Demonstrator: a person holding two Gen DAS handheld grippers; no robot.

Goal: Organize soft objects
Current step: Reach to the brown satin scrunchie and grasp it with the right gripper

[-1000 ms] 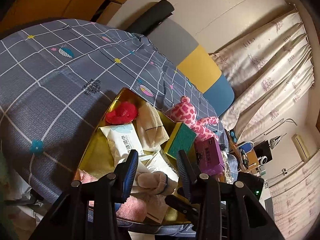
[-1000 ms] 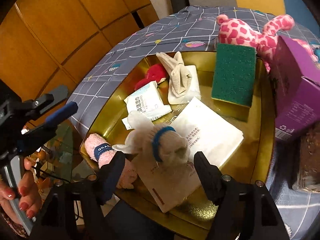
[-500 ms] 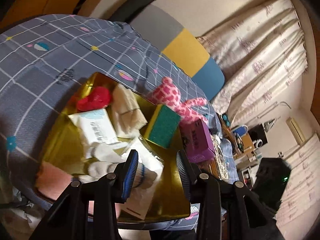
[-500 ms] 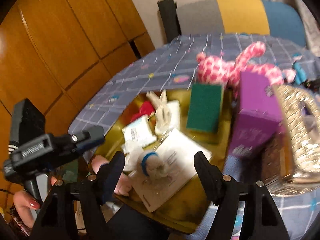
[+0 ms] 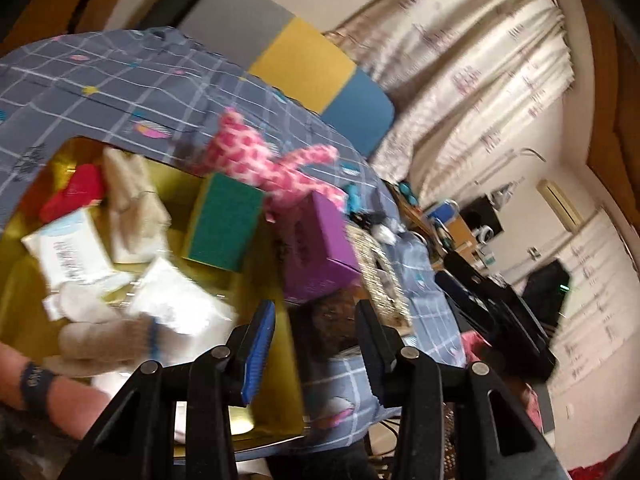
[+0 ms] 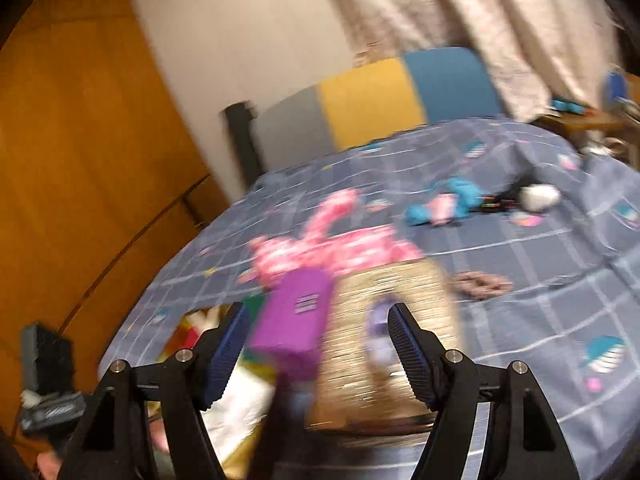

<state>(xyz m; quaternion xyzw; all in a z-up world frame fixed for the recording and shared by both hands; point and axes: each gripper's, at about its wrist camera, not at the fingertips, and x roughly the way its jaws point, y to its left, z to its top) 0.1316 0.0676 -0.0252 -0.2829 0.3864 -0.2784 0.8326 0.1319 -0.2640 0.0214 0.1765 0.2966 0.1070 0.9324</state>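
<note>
— Checked bedspread (image 5: pixel 120 76) under it all. How far along?
— Near us, the gold tray (image 5: pixel 276 380) holds a glove (image 5: pixel 108 340), packets and a green sponge (image 5: pixel 224 224). Farther out, the pink plush toy (image 5: pixel 276 168) lies loose.
— And the tools?
— Left gripper (image 5: pixel 316 332) and right gripper (image 6: pixel 316 340) both spread, nothing between them.
— Any difference between views?
— Only the right one shows a blue toy (image 6: pixel 444 200) far back.

my left gripper (image 5: pixel 316 344) stands open, empty. my right gripper (image 6: pixel 320 344) gapes wide, gripping nothing.

Wooden wardrobe (image 6: pixel 80 160), patterned curtains (image 5: pixel 480 80), tricolour headboard (image 6: pixel 380 96), white wall (image 6: pixel 240 40)
</note>
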